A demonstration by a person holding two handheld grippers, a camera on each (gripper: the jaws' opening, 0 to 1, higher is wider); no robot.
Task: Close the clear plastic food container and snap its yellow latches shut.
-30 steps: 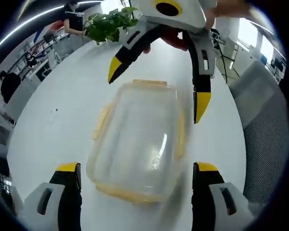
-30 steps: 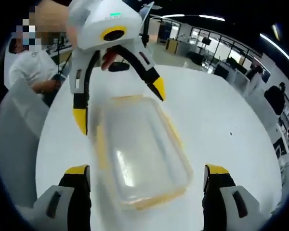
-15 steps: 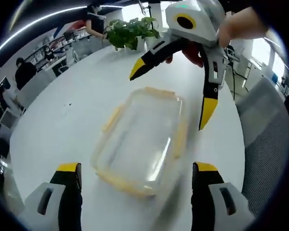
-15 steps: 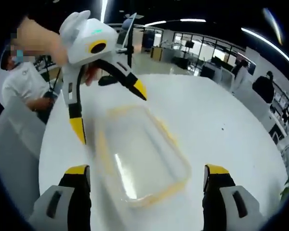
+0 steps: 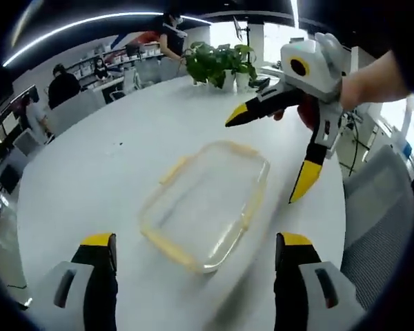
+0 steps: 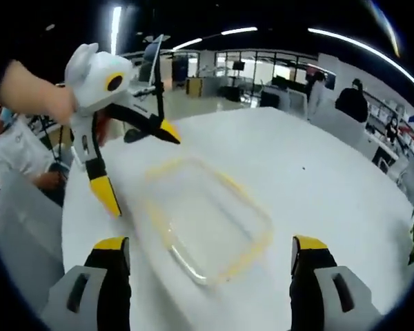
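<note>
The clear plastic food container with yellow latches (image 5: 207, 204) lies flat on the round white table (image 5: 90, 172) in the left gripper view, between the spread left gripper (image 5: 195, 249) and the right gripper (image 5: 276, 155), jaws wide apart, beyond it. A potted green plant (image 5: 217, 62) stands behind. The right gripper view shows the container (image 6: 207, 217) ahead of the right gripper (image 6: 212, 254), with the left gripper (image 6: 141, 165) open, and a grey chair (image 6: 21, 234) beside the table.
</note>
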